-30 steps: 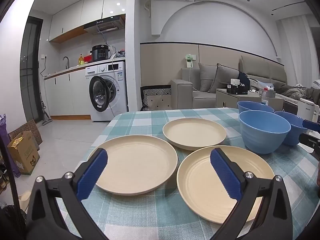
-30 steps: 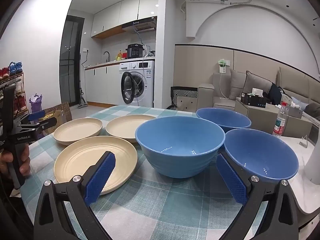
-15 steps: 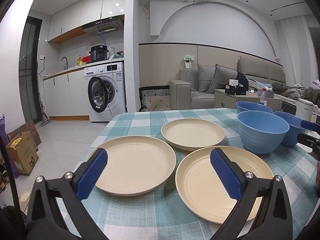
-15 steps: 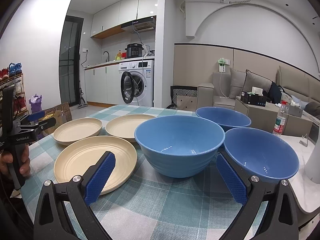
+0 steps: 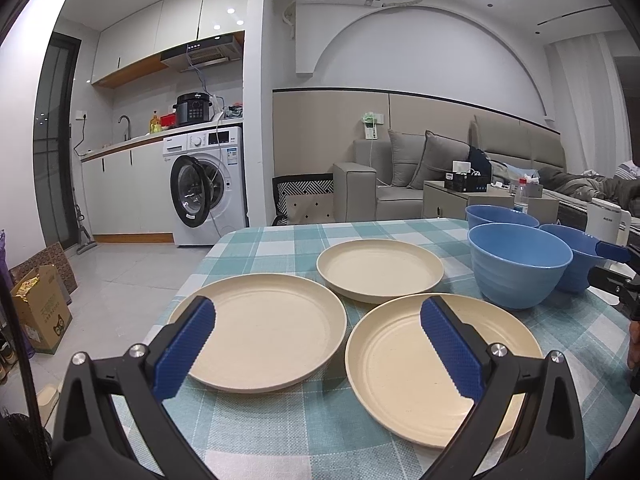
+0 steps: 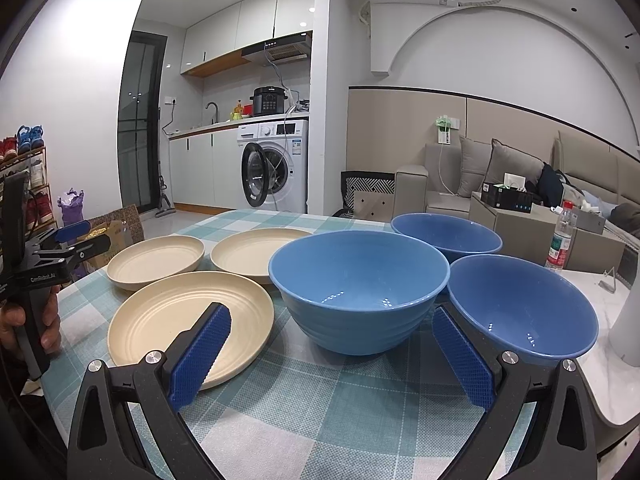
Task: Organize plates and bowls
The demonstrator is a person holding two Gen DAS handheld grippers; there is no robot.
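Both tools were open and empty: the left tool (image 5: 318,346) hovered over the two nearest cream plates (image 5: 264,330), and the right tool (image 6: 330,350) faced the nearest blue bowl (image 6: 358,290). Farther back on the checked table (image 6: 304,412) stood a third plate (image 5: 380,270) and two more bowls (image 6: 446,234).

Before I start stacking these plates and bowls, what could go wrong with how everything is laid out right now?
The nearest cream plate sits close to the near table edge, so a clumsy pinch by the open left gripper might slide it off. The three blue bowls look packed together; lifting the front bowl with the open right gripper could nudge the right-hand bowl. A plastic bottle stands behind the bowls, within range of a wide swing.
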